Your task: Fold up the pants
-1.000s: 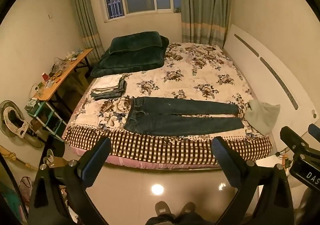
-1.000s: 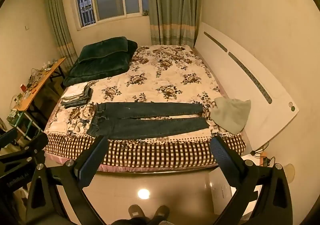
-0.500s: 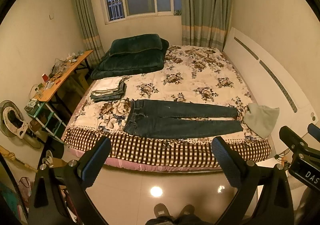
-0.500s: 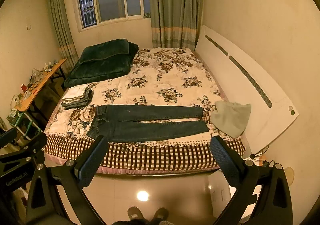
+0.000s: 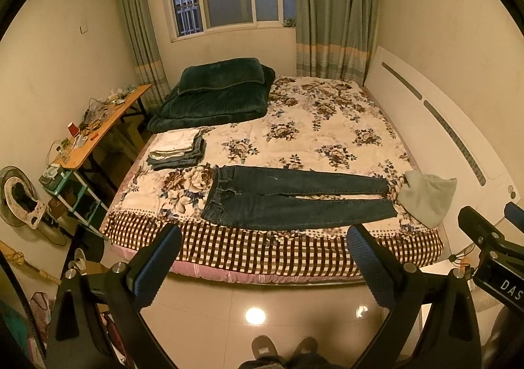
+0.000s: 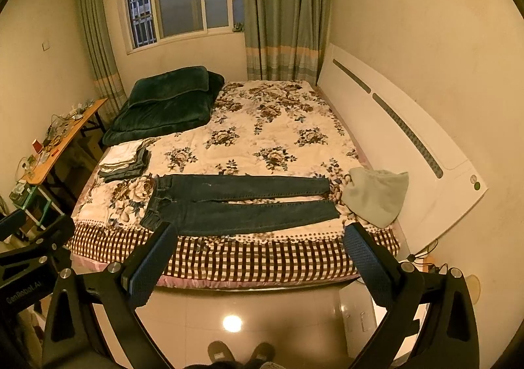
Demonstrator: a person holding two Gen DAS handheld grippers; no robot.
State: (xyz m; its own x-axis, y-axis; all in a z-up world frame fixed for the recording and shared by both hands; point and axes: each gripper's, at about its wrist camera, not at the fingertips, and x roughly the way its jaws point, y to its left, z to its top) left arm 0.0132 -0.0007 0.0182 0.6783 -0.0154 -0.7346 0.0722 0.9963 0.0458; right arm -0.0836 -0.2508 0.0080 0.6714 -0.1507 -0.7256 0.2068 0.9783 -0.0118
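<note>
We hold the left gripper (image 5: 263,257) above the tiled floor (image 5: 281,306), short of the bed (image 5: 294,251). Its jaws are spread wide and grip nothing. The right gripper (image 6: 258,257) is in the same condition: jaws spread wide, nothing between the pads, also over the floor in front of the bed. Part of the right gripper's body shows at the right edge of the left wrist view, so we carry the two tools side by side.

The pants (image 5: 294,198) are dark blue jeans. They lie flat and unfolded on the floral quilt (image 5: 327,139), near the bed's front edge and parallel to it. The waistband points left and the two legs run right, side by side with a narrow gap between them. Neither gripper touches the pants.

A grey-green garment (image 5: 425,197) lies crumpled just beside the leg cuffs, at the right front corner of the bed. A stack of folded clothes (image 5: 178,152) sits behind the waistband, near the bed's left edge. A dark green blanket (image 5: 216,93) is folded at the far left corner. A white headboard (image 5: 442,129) runs along the right side. A cluttered wooden desk (image 5: 101,126) stands against the left wall.
</note>
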